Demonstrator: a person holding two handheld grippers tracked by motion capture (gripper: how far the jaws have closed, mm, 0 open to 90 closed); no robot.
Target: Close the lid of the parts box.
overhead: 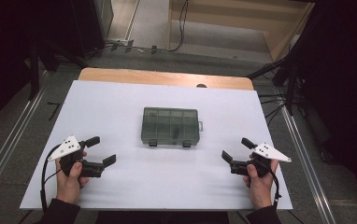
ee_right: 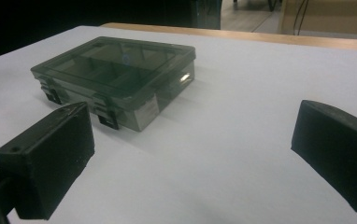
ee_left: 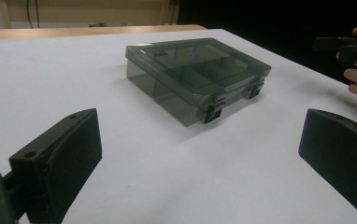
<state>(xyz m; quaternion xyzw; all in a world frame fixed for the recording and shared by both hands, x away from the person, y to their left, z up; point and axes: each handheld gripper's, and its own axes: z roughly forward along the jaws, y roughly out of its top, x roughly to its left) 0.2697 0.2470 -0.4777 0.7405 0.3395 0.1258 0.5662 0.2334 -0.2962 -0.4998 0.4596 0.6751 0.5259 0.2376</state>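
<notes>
A smoky translucent compartment box (overhead: 170,126) lies shut in the middle of the white table top, its two black latches facing the person. In the left gripper view the box (ee_left: 196,75) sits ahead and slightly right; in the right gripper view the box (ee_right: 116,74) sits ahead and to the left. My left gripper (overhead: 101,150) rests at the front left, held in a hand, jaws wide apart with nothing between them. My right gripper (overhead: 237,149) mirrors it at the front right, also open and holding nothing. Both point inward toward the box, well short of it.
The white table top (overhead: 120,107) has a wooden strip (overhead: 165,77) along its far edge. Metal rails run along the floor on both sides, and cables lie beyond the far edge. The other hand and its gripper (ee_left: 349,49) appear at the right of the left gripper view.
</notes>
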